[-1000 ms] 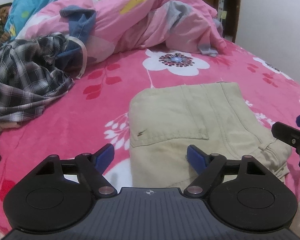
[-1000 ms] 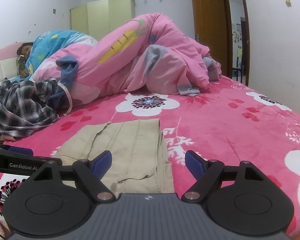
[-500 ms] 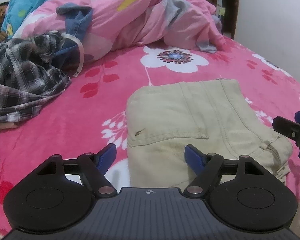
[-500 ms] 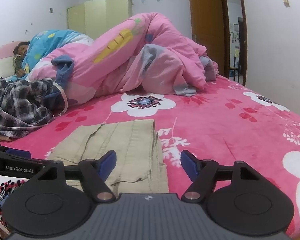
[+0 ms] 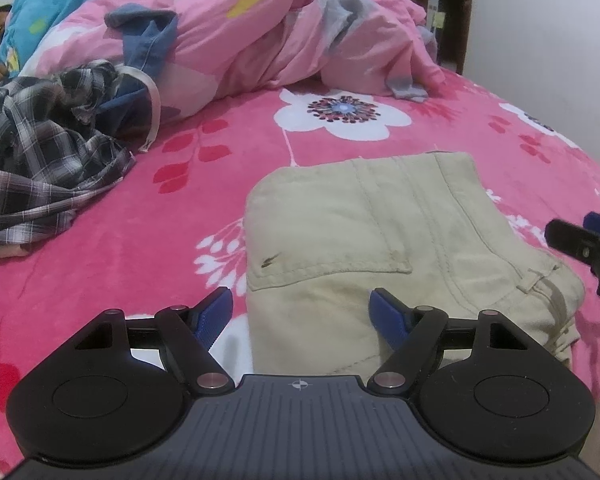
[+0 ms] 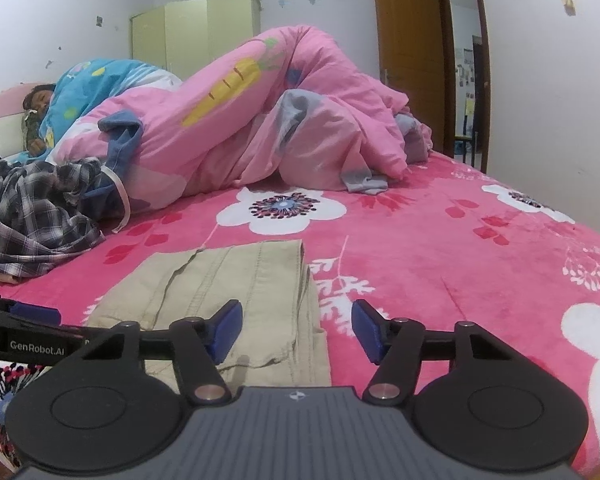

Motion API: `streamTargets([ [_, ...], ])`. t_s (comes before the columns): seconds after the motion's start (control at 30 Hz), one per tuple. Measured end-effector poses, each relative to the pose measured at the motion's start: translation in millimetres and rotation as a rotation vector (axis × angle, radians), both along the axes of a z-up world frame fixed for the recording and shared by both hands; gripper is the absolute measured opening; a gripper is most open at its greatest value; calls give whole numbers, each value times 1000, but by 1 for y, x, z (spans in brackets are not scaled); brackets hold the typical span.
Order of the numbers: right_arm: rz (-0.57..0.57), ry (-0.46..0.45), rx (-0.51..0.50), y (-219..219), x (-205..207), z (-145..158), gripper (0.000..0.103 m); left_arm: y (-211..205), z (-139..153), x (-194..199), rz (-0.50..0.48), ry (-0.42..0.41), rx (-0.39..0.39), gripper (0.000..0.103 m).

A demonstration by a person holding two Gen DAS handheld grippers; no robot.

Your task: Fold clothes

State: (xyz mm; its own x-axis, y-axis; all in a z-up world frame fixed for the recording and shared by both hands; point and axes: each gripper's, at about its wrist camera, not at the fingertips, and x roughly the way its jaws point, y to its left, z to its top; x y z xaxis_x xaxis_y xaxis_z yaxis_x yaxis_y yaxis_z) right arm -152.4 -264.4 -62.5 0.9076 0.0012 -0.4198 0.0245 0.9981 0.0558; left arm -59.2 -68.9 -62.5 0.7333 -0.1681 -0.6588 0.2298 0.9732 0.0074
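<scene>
Your tan pants (image 5: 384, 236) lie folded flat on the pink bed cover (image 5: 160, 236), near you, so the next fold looks easy to start. Your left gripper (image 5: 301, 310) is wide open over their near left edge and holds nothing. Your right gripper (image 6: 297, 326) is wide open over their near right edge, also holding nothing. The left tool's side reads "GenRobot.AI". The checked shirt (image 6: 28, 220) waits far left.
</scene>
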Motion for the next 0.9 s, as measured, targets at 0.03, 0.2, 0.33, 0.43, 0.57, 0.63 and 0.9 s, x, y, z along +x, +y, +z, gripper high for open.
streamTargets([
  [0.03, 1, -4, -2, 0, 0, 1, 56, -1, 0, 0, -2, -2, 2, 77],
  [0.2, 43, -11, -5, 1, -1, 3, 35, -1, -1, 0, -3, 1, 2, 77],
  [0.33, 61, 86, 18, -3, 6, -17, 24, 0, -2, 1, -8, 5, -6, 77],
  [0.43, 53, 116, 126, -17, 10, -35, 23, 1, 0, 3, -15, 8, -12, 77],
  [0.57, 55, 135, 155, -21, 13, -35, 23, -1, 11, 7, -29, -25, -18, 76],
  [0.63, 56, 133, 148, -20, 12, -35, 23, -3, 16, 11, -45, -37, -35, 76],
  [0.9, 61, 145, 202, -28, 11, -33, 24, -20, -10, 19, -59, 33, -2, 83],
])
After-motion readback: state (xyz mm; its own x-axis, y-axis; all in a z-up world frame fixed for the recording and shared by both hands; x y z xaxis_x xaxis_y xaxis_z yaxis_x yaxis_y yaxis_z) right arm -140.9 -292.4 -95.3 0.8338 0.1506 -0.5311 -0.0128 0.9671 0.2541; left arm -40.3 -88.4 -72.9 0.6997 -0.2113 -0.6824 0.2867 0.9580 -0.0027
